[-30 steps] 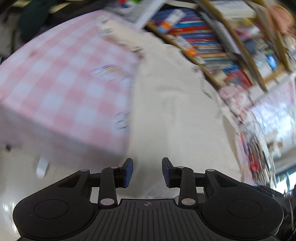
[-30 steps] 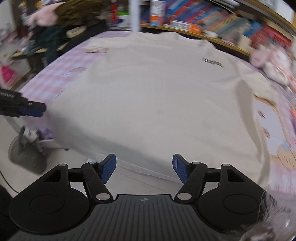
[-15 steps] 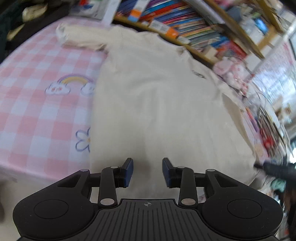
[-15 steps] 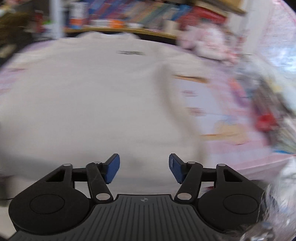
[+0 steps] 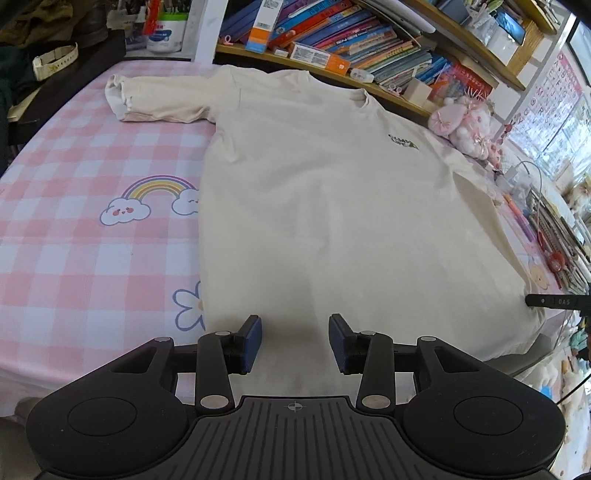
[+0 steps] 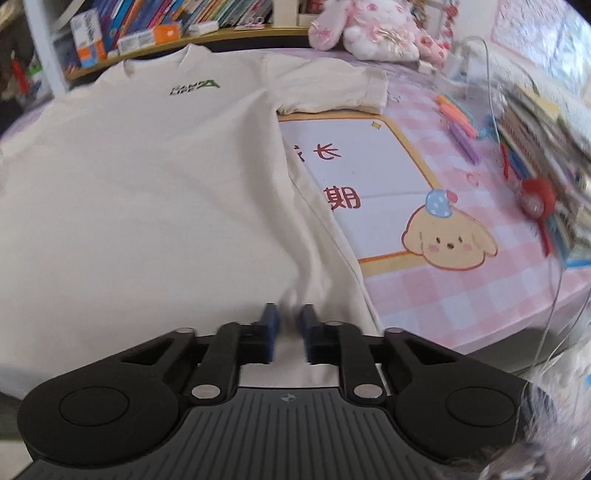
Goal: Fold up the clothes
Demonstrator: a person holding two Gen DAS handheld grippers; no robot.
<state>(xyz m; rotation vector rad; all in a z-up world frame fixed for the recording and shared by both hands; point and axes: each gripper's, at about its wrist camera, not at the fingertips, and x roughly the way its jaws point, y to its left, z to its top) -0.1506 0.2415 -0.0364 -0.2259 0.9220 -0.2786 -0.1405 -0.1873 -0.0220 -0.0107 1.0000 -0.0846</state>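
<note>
Pink checked bedding [image 5: 74, 229] is carrying a cream T-shirt [image 5: 314, 206], lying flat. Soft, light cloth, it is bunching easily; hem corners suit gripping. Right tool [image 6: 289, 332] is pinching the hem, having just closed; left tool [image 5: 294, 341] is hovering open.

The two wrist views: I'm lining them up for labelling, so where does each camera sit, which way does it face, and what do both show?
Left wrist: sits behind the left tool, looking down over the hem of the cream T-shirt toward the bookshelf; tool open.
Right wrist: sits behind the right tool, at the shirt's hem near its right edge, facing the plush toy; tool closed on a pinch of fabric.
Shared: T-shirt, its chest logo, plush toy, bookshelf, pink checked cover.
</note>
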